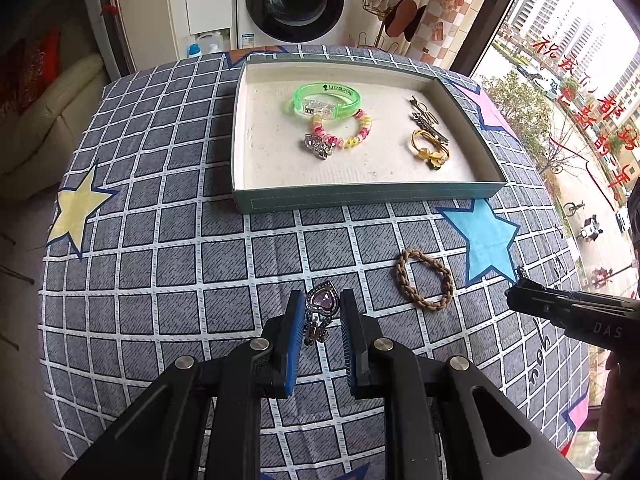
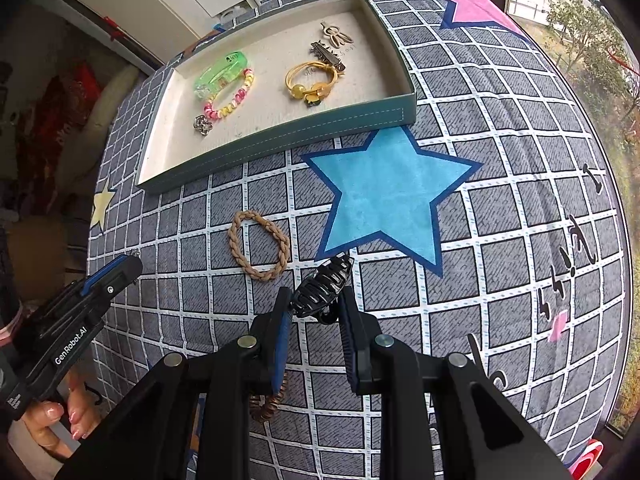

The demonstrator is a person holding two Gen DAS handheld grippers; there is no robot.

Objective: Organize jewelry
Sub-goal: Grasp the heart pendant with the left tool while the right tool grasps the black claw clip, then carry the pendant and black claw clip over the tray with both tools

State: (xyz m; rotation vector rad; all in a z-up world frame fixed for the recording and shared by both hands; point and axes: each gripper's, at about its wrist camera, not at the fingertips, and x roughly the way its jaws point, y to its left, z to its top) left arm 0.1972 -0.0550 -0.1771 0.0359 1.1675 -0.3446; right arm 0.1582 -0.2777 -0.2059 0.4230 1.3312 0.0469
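- the left gripper [image 1: 320, 312] was seen clenched on a purple heart-shaped jewel piece [image 1: 322, 300], which was held between the blue pads [image 1: 294, 320] above the checked tablecloth [image 1: 160, 280].
- a smaller dark ornament was seen hanging under the heart, between the same fingers.
- the right gripper [image 2: 314, 308] was seen clenched on a black claw hair clip [image 2: 322, 290], which was pinched near the fingertips and tilted toward the blue star [image 2: 384, 200] printed on the cloth.
- a brown braided hair tie [image 2: 259, 245] was left lying flat on the cloth, between the two grippers and apart from both.
- a coiled brown hair tie [image 2: 269, 402] was partly seen under the right gripper's left finger; whether it was touched could not be told.
- the shallow green-walled tray [image 1: 360, 196] was set on the far part of the table, beyond the braided tie.
- inside it, a green translucent bangle [image 1: 322, 98] was laid touching a pink-and-yellow beaded bracelet [image 1: 343, 130], with a silver heart charm [image 1: 318, 146] at the bracelet's near edge.
- toward the tray's right side, metal hair clips [image 1: 428, 120] and a yellow hair tie with beads [image 1: 429, 149] were grouped close together.
- a person's fingers [image 2: 60, 420] were seen wrapped on the left gripper's handle.
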